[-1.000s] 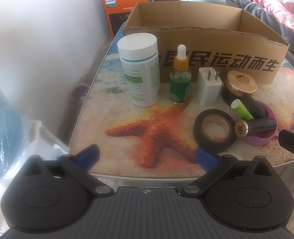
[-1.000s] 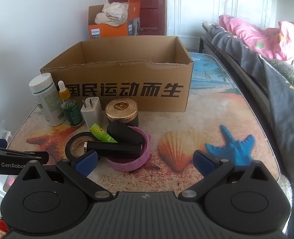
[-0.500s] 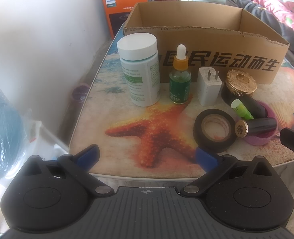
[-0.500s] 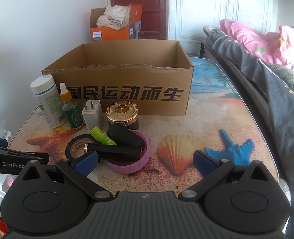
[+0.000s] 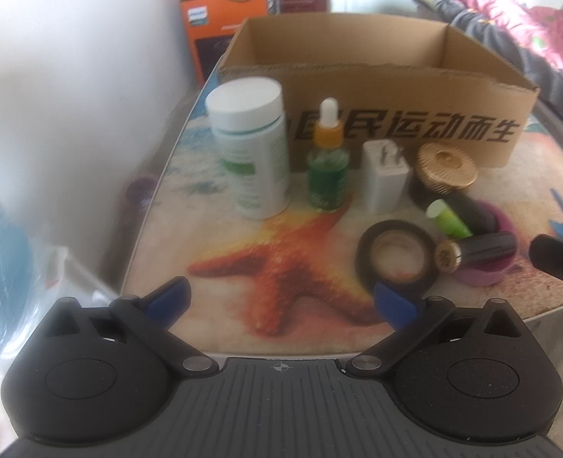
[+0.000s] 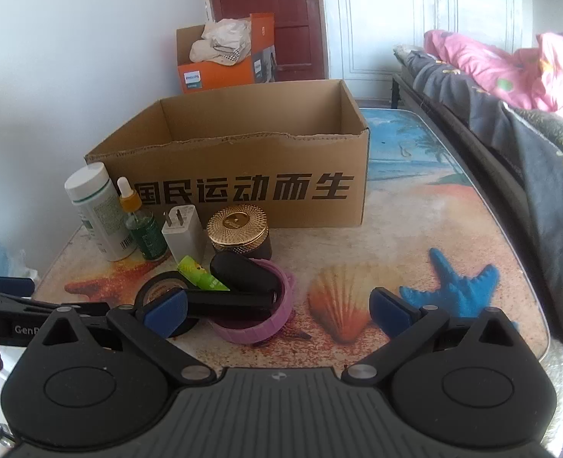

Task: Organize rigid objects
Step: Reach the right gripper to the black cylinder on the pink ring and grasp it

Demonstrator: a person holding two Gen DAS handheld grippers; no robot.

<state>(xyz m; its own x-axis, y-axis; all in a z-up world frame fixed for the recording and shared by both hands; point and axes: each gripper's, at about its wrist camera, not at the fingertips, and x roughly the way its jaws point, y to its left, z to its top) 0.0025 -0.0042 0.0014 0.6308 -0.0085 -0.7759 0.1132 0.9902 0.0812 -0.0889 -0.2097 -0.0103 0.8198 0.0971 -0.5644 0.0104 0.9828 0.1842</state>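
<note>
Reaching with both spread, empty grippers, left gripper (image 5: 281, 299) and right gripper (image 6: 277, 311), risks toppling the dropper bottle (image 5: 328, 164) beside the white bottle (image 5: 253, 152)

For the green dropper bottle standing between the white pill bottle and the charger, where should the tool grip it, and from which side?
Probably the orange collar or upper body of the dropper bottle, approached from the near table edge. It stands upright, flanked by the white pill bottle and the charger, with the cardboard box behind, so only the front is free. Fingers would slip into the side gaps.
</note>
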